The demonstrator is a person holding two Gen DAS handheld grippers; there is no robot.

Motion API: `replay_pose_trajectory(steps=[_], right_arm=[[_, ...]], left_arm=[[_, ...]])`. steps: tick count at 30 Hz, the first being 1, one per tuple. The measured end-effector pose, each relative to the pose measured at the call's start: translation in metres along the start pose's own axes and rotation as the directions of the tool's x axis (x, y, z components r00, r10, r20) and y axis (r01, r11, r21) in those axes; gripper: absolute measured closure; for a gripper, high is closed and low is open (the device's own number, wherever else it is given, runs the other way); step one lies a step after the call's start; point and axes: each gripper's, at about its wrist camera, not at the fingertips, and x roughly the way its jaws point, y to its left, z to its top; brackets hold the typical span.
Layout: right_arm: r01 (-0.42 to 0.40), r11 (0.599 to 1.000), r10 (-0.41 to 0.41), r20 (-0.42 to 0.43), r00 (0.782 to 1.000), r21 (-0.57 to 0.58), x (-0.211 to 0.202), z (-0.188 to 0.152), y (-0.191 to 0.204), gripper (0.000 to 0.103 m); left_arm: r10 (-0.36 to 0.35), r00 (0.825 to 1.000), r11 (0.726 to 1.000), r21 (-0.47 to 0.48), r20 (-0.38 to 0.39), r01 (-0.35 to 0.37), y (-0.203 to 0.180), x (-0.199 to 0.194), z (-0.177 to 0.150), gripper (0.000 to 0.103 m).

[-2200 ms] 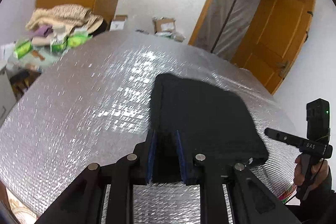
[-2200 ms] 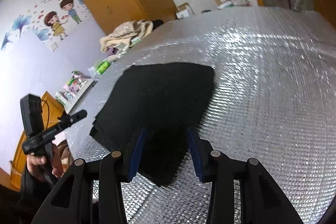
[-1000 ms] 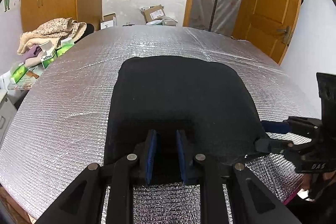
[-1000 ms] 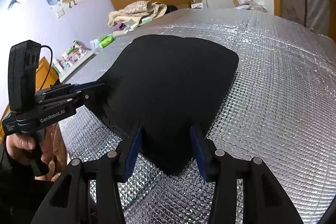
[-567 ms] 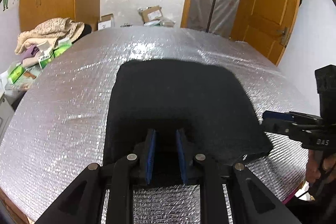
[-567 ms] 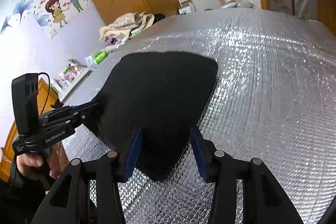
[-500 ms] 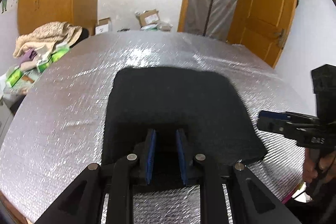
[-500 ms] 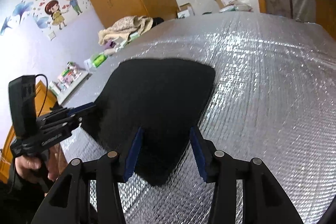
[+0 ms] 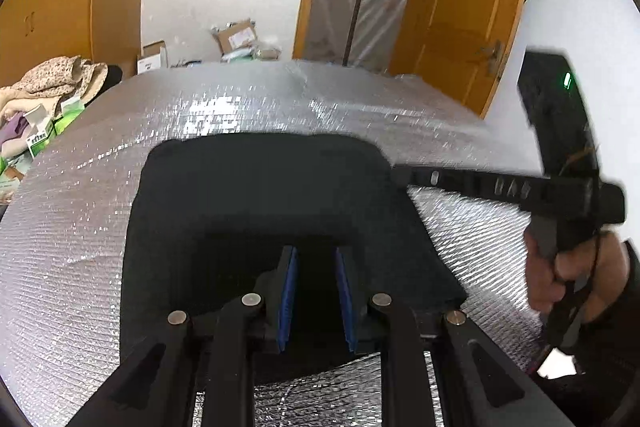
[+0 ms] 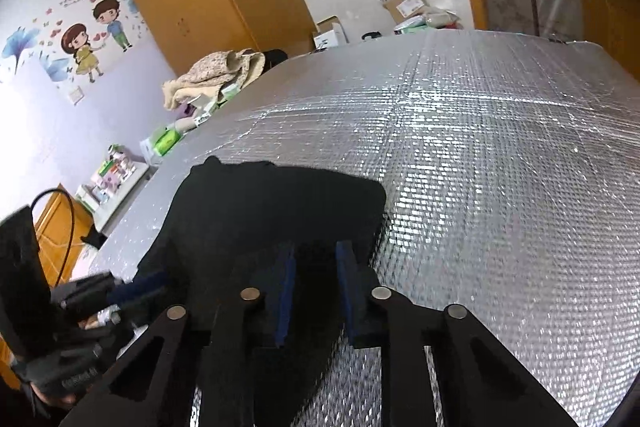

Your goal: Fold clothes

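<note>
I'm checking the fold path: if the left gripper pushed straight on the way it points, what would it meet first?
Probably more of the black garment already between the left gripper fingers, then the silver mat.

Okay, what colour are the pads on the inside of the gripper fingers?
Blue, on black fingers; the left gripper's pads show it best, in the left wrist view.

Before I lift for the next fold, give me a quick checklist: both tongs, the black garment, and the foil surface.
1. Left tongs on the black garment: ok, near edge sits between the pads.
2. Right tongs on the garment: cannot tell, jaws closing with dark fabric between them, pad contact unclear.
3. Garment lying flat: ok in the left wrist view; in the right wrist view the far corner looks bunched.
4. Foil surface beyond the garment free for the fold: ok.
5. The two tongs apart: ok, at opposite near corners.
</note>
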Motion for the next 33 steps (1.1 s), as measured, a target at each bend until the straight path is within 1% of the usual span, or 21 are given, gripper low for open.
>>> replay_pose_trajectory(steps=[5, 8, 11, 13, 16, 19, 22, 28, 33], right_arm=[[0.012, 1.000, -0.012, 0.007, 1.000, -0.024, 0.013, 0.013, 0.004, 0.084], [0.038, 0.999, -0.039, -0.037, 0.999, -0.035, 0.032, 0.014, 0.003, 0.085], [0.028, 0.999, -0.028, -0.027, 0.999, -0.025, 0.031, 0.013, 0.001, 0.085], [0.021, 1.000, -0.021, -0.014, 1.000, -0.022, 0.027, 0.016, 0.002, 0.084], [0.005, 0.999, -0.004, 0.018, 1.000, -0.032, 0.021, 0.026, 0.006, 0.084], [0.011, 0.999, -0.011, 0.012, 1.000, -0.040, 0.029, 0.034, 0.008, 0.084], [0.021, 0.999, -0.022, -0.018, 1.000, -0.039, 0.042, 0.033, 0.007, 0.085], [0.033, 0.997, -0.034, -0.020, 0.999, -0.067, 0.048, 0.031, 0.006, 0.083], [0.053, 0.995, -0.054, -0.010, 0.998, -0.085, 0.048, 0.026, 0.009, 0.082]], left_arm=[[0.030, 1.000, 0.999, 0.020, -0.011, -0.029, -0.003, 0.006, -0.006, 0.082], [0.046, 0.999, 0.999, 0.030, -0.011, -0.046, -0.008, 0.009, -0.006, 0.082], [0.032, 0.999, 0.999, 0.009, -0.022, -0.032, -0.007, 0.008, -0.004, 0.082], [0.041, 0.999, 0.999, 0.013, -0.021, -0.041, -0.007, 0.003, 0.000, 0.083], [0.072, 0.997, 0.997, 0.004, 0.006, -0.072, -0.004, -0.002, 0.008, 0.083], [0.113, 0.994, 0.993, -0.023, -0.004, -0.113, 0.005, 0.002, 0.011, 0.083], [0.127, 0.992, 0.991, -0.040, -0.027, -0.128, 0.014, 0.008, 0.008, 0.083], [0.150, 0.988, 0.988, -0.023, -0.031, -0.150, 0.009, 0.012, 0.003, 0.083], [0.149, 0.988, 0.989, -0.020, -0.030, -0.150, 0.008, 0.013, 0.001, 0.082]])
